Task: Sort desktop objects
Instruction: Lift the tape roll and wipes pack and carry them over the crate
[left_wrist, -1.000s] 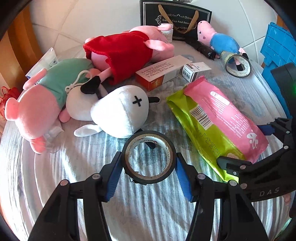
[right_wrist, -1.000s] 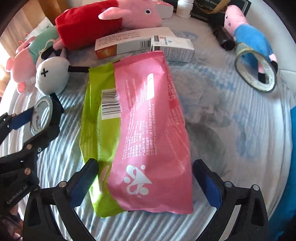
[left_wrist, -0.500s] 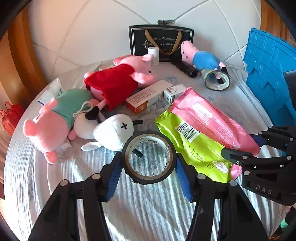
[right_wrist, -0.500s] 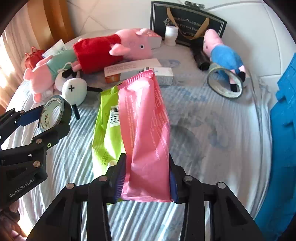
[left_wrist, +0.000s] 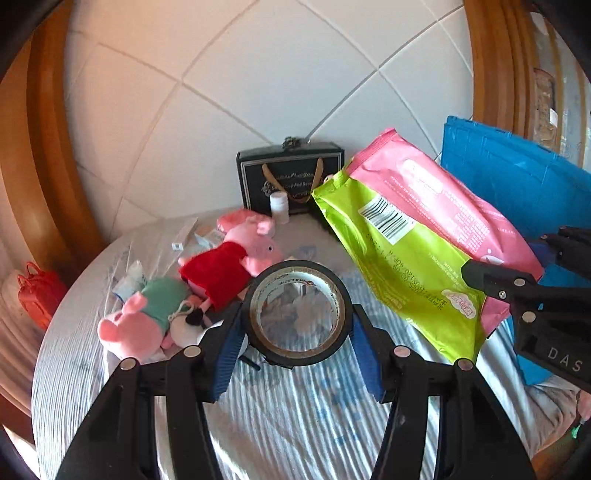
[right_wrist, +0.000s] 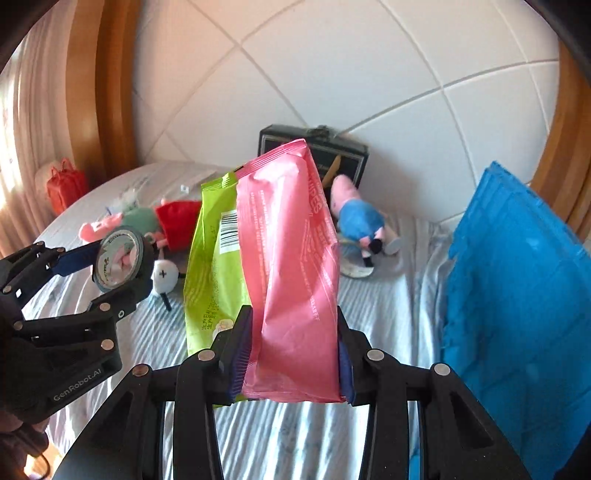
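Note:
My left gripper (left_wrist: 297, 350) is shut on a black roll of tape (left_wrist: 297, 312) and holds it above the table; the roll also shows in the right wrist view (right_wrist: 118, 258). My right gripper (right_wrist: 291, 354) is shut on a pink and green wipes pack (right_wrist: 288, 258), lifted off the table. The pack also shows at the right of the left wrist view (left_wrist: 413, 240), and it hides part of the table behind it.
A blue crate (right_wrist: 517, 295) stands at the right. Pig plush toys (left_wrist: 229, 266) and a white plush (right_wrist: 162, 278) lie at the left. A blue-dressed pig (right_wrist: 358, 218), a second tape roll (right_wrist: 354, 271), a black gift box (left_wrist: 291, 181) and a white bottle (left_wrist: 279, 206) are at the back.
Both grippers have risen well above the table. The right gripper closed on the wipes pack and lifted it. The left kept its hold on the tape roll.

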